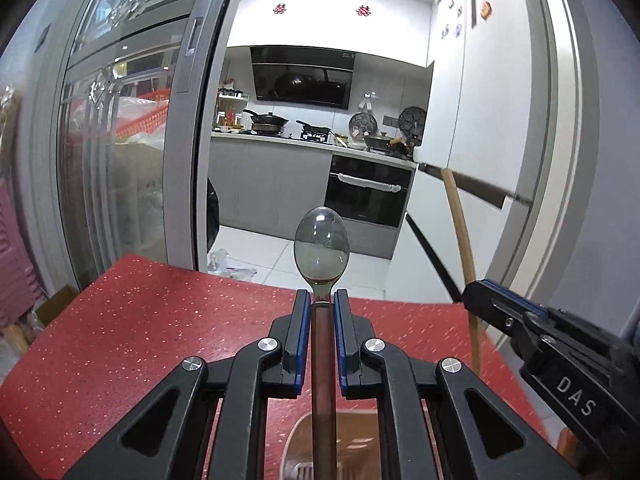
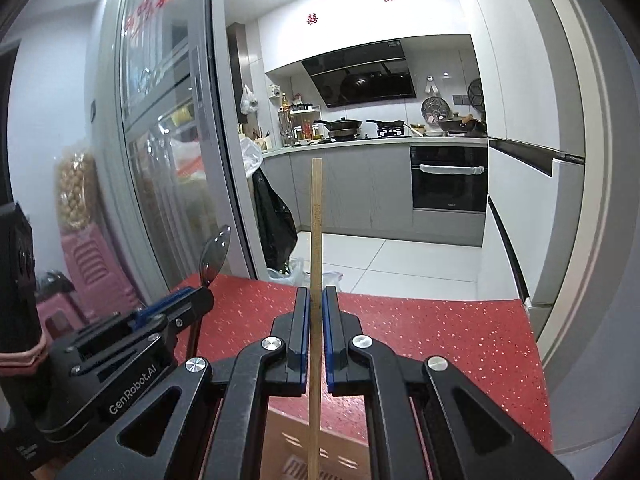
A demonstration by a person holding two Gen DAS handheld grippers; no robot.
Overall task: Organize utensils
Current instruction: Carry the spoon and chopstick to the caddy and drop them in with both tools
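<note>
Left wrist view: the left gripper is clamped on the brown handle of a metal spoon with a grey oval bowl, which juts forward over the far edge of the red speckled table. Just to its right, the right gripper holds a thin light wooden chopstick that rises steeply. In the right wrist view, the right gripper has its blue pads closed on the chopstick, and the left gripper with the spoon sits to the left. A grey kitchen counter lies well beyond.
</note>
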